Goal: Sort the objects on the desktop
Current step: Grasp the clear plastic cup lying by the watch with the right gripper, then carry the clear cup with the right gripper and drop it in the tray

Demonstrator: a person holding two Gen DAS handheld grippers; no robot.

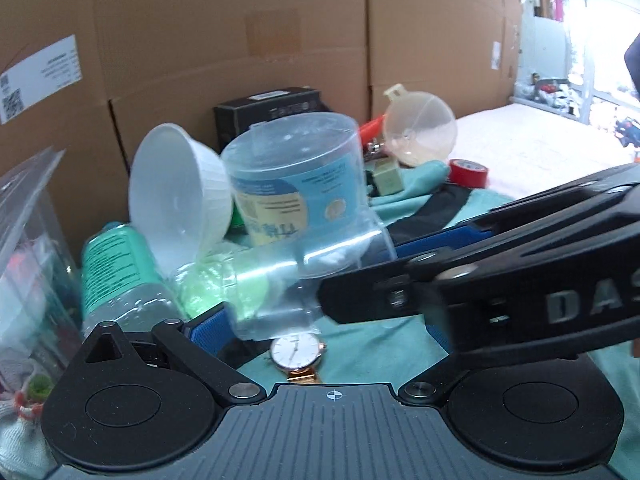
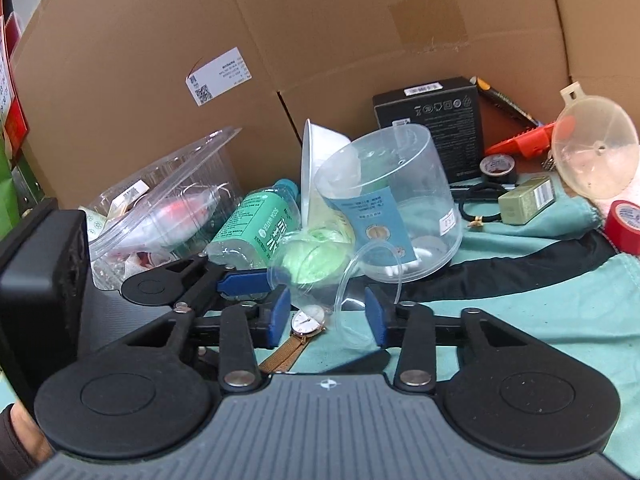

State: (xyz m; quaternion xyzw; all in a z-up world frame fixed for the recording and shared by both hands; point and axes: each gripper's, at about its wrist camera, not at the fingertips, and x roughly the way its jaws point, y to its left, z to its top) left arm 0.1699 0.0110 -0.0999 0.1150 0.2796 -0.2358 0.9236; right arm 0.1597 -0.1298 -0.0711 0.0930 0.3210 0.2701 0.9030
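Behind the clear tub (image 2: pixel 390 204), the white bowl (image 2: pixel 318 160) is mostly hidden; the watch (image 1: pixel 297 354) below it loses its strap behind the gripper body, and the tub's label print is unreadable

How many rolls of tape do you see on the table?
2. A red tape roll lies at the far right edge of the cloth, and a black tape roll sits in front of the black box. Others may be hidden behind the clutter.
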